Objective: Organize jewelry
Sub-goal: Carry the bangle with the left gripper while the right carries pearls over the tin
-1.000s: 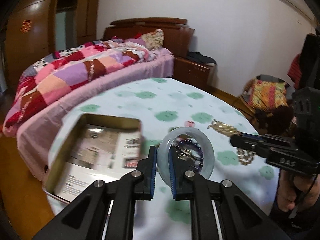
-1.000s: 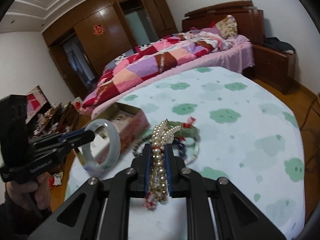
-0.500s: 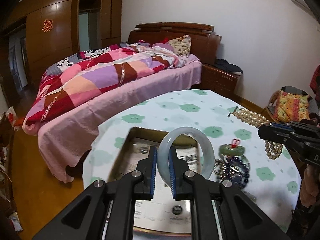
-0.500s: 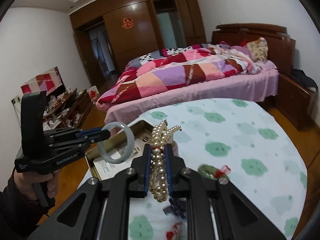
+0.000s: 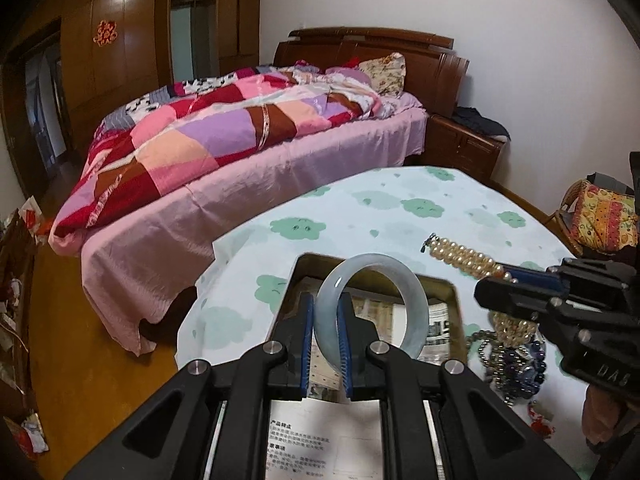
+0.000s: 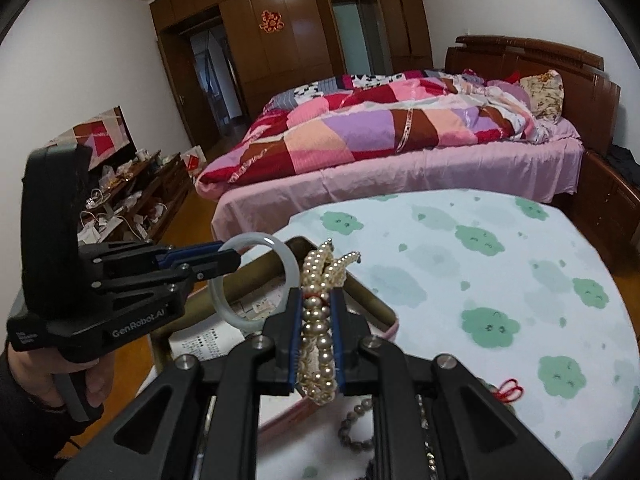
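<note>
With both pieces lifted clear of the table (image 5: pixel 400 208), I judge I'm at the carry-and-drop step: bringing jewelry to the open tin (image 5: pixel 454 300) lined with printed paper. My left gripper (image 5: pixel 325 344) has its fingers (image 5: pixel 306 340) clenched on the rim of a pale jade bangle (image 5: pixel 412 300), held upright over the tin's inside. My right gripper (image 6: pixel 316 344) is clamped on a bunched pearl necklace (image 6: pixel 318 344), the loose ends sticking up above the tips, and it hangs at the tin's near edge.

Next, I'd say, each piece needs lowering until it rests on the paper before the fingers release; the bangle could roll if let go on edge, so laying it flat looks wiser.

From the left wrist view I get what the right one barely shows: a heap of dark bead bracelets (image 5: pixel 516 364) on the table beside the tin, under the pearls. Only the right wrist view shows the tin's pink outer side (image 6: pixel 390 330) and my hand (image 6: pixel 90 380) on the left handle.
</note>
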### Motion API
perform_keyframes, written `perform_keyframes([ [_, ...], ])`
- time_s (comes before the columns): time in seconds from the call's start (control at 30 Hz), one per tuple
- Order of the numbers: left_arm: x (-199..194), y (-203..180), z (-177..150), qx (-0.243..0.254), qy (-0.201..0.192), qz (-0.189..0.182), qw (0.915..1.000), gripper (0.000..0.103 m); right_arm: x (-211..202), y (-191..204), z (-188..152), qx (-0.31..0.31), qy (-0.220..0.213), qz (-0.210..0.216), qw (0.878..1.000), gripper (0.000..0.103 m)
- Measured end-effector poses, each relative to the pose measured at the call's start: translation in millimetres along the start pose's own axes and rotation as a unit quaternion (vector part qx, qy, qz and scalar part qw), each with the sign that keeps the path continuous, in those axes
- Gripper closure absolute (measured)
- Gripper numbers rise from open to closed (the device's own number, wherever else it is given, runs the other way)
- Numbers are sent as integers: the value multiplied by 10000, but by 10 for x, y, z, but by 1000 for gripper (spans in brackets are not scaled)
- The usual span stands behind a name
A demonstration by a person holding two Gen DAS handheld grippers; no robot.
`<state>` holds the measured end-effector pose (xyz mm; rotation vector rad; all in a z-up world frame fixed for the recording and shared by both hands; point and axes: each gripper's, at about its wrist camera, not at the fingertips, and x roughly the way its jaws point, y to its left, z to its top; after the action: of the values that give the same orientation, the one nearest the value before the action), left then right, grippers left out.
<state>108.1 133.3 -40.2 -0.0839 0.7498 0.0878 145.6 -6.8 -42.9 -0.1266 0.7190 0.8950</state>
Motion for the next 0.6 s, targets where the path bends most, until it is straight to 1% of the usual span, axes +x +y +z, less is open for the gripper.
perform_keyframes([
  [0.33, 300, 20, -40, 100, 395, 76, 9991, 92, 352, -2, -143, -30, 463, -166, 9988, 87],
  [0.6, 435, 30, -86, 142, 603, 118, 9980, 92, 464, -18, -208, -87, 748, -335, 9966, 87],
])
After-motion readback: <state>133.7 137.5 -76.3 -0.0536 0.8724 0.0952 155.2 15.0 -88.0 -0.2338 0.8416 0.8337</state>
